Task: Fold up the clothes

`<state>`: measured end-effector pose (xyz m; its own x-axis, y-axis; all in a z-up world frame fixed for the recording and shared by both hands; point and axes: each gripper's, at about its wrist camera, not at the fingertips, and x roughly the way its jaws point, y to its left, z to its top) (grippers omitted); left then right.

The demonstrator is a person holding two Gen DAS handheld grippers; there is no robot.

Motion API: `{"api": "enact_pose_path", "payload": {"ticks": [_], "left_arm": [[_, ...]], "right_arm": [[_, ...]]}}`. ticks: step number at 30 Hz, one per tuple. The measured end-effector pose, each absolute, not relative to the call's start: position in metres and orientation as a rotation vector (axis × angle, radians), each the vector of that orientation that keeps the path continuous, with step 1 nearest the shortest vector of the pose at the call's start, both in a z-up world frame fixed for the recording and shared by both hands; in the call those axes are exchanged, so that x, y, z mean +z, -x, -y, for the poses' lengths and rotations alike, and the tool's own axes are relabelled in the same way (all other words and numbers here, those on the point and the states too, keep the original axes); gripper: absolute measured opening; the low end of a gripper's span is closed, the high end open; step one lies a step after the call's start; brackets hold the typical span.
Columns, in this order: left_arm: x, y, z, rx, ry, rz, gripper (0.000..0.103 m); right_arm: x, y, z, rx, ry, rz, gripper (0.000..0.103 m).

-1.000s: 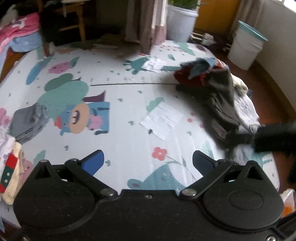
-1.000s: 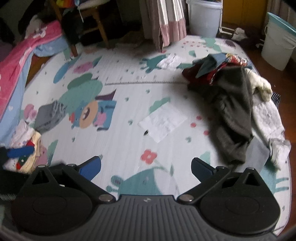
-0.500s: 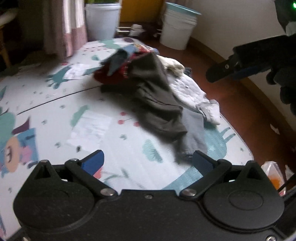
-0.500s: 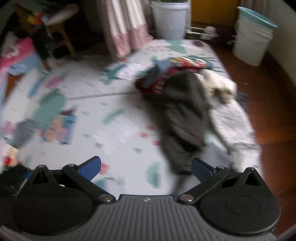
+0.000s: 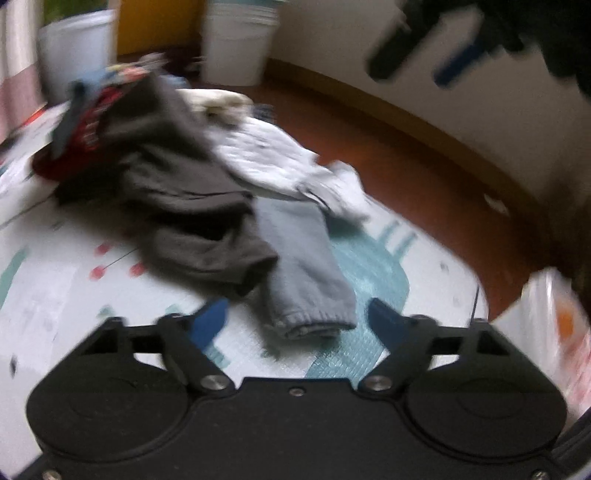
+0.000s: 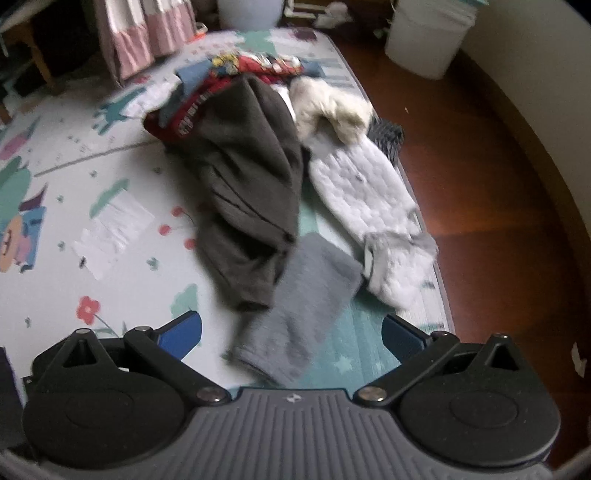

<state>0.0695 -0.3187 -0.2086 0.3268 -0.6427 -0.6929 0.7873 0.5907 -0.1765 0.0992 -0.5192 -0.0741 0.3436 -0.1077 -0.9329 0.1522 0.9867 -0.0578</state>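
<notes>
A heap of unfolded clothes lies at the right end of the patterned play mat point(image 6: 122, 258). A dark brown garment point(image 6: 247, 195) lies on top, a grey trouser leg point(image 6: 299, 314) sticks out toward me, and a white quilted garment point(image 6: 365, 199) lies to the right. A red printed garment point(image 6: 207, 99) is at the back. In the left wrist view I see the brown garment point(image 5: 184, 199) and the grey leg point(image 5: 306, 273). My left gripper point(image 5: 299, 317) is open and empty, just above the grey cuff. My right gripper point(image 6: 291, 332) is open and empty over the grey leg.
Brown wooden floor point(image 6: 480, 184) lies right of the mat. A white bucket point(image 6: 428, 33) and a white planter point(image 5: 74, 51) stand at the back by a pink curtain point(image 6: 144, 33). A white paper point(image 6: 114, 229) lies on the mat. A plastic bag point(image 5: 554, 325) is at the right.
Both grippers have swung right and come closer to the clothes heap. The grey trouser leg now lies between each gripper's fingers. Both stay open and empty.
</notes>
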Motion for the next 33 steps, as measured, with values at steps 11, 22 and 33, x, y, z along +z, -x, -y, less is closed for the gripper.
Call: {"api": "enact_pose_path", "payload": {"ticks": [11, 22, 33], "left_arm": [[-0.285, -0.081, 0.370, -1.023, -0.410, -0.768, 0.045], [-0.318, -0.097, 0.390, -1.012, -0.428, -0.807, 0.035], [-0.293, -0.078, 0.411, -1.064, -0.488, -0.765, 0.000]], "right_arm": [[-0.090, -0.107, 0.525, -0.180, -0.029, -1.256, 0.103], [-0.092, -0.114, 0.514, -0.158, -0.002, -1.266, 0.103], [-0.075, -0.111, 0.531, -0.220, -0.039, -1.201, 0.103]]}}
